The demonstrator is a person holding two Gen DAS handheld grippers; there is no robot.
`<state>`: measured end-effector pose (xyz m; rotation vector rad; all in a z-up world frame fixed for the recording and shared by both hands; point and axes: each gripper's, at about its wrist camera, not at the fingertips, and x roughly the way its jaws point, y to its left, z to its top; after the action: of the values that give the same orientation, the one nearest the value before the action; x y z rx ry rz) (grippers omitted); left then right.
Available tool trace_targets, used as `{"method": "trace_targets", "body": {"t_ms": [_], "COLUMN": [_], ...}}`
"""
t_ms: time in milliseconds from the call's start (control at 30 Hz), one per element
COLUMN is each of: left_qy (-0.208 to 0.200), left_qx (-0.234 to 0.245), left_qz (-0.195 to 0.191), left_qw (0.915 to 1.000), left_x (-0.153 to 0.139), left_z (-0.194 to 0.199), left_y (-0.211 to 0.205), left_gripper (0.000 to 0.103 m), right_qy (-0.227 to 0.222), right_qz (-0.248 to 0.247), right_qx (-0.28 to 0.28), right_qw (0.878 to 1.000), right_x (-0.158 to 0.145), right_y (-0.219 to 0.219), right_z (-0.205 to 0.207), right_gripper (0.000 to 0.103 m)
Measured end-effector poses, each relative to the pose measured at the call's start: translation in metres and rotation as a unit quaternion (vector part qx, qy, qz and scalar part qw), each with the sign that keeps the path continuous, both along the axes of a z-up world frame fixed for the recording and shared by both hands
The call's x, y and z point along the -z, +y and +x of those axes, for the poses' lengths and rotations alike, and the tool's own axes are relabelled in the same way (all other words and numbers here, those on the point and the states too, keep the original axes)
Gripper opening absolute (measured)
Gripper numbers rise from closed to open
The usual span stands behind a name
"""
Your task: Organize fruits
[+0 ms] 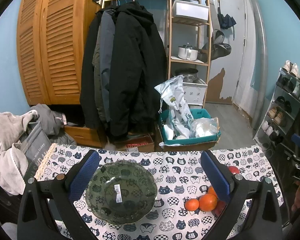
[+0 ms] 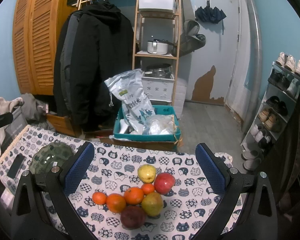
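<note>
A green glass plate (image 1: 121,192) with a barcode sticker lies on the cat-print tablecloth (image 1: 170,164); my left gripper (image 1: 150,176) hovers open above it, the left finger over the plate's rim. In the right wrist view a cluster of fruit sits between the open fingers of my right gripper (image 2: 145,170): several oranges (image 2: 133,195), a yellow pear (image 2: 147,173), a red apple (image 2: 164,183), a green-yellow pear (image 2: 152,203) and a dark red apple (image 2: 133,217). The plate (image 2: 50,157) lies far left there. Some oranges (image 1: 207,202) show beside the left gripper's right finger.
A black phone (image 2: 16,165) lies at the table's left end. Beyond the far edge stand a teal crate (image 2: 148,128) with bags, hanging black coats (image 1: 126,70), a wooden shelf (image 1: 190,40) and a shoe rack (image 2: 278,108). Grey laundry (image 1: 8,140) is piled at left.
</note>
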<state>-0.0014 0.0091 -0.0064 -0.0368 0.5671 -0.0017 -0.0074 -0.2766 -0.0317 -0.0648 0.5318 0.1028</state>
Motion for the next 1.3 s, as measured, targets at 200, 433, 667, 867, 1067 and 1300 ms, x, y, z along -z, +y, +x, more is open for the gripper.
{"method": "trace_targets", "body": {"t_ms": [200, 433, 667, 867, 1067, 1300], "left_qy": [0.006, 0.009, 0.012, 0.015, 0.018, 0.029], "left_qx": [-0.003, -0.003, -0.004, -0.006, -0.007, -0.002], "left_qz": [-0.001, 0.001, 0.003, 0.005, 0.005, 0.009], "left_qw": [1.0, 1.0, 0.9999, 0.9999, 0.9998, 0.9995], "left_x": [0.006, 0.005, 0.005, 0.004, 0.004, 0.015], "left_z": [-0.001, 0.001, 0.003, 0.004, 0.004, 0.012], "left_y": [0.003, 0.003, 0.0, -0.001, -0.002, -0.008], "left_gripper": [0.102, 0.102, 0.102, 0.102, 0.102, 0.102], "right_qy": [-0.001, 0.0, 0.0, 0.0, 0.003, 0.015], "right_qz": [-0.001, 0.0, -0.001, -0.001, 0.0, -0.003], "right_qx": [0.001, 0.0, -0.001, -0.001, 0.001, 0.009], "right_qw": [1.0, 1.0, 1.0, 1.0, 1.0, 1.0], "right_x": [0.0, -0.001, -0.001, -0.002, 0.003, 0.011], "right_y": [0.0, 0.0, 0.0, -0.001, 0.001, -0.004], "right_z": [0.0, 0.0, 0.0, 0.0, -0.001, -0.002], "right_gripper": [0.1, 0.1, 0.1, 0.1, 0.1, 0.1]}}
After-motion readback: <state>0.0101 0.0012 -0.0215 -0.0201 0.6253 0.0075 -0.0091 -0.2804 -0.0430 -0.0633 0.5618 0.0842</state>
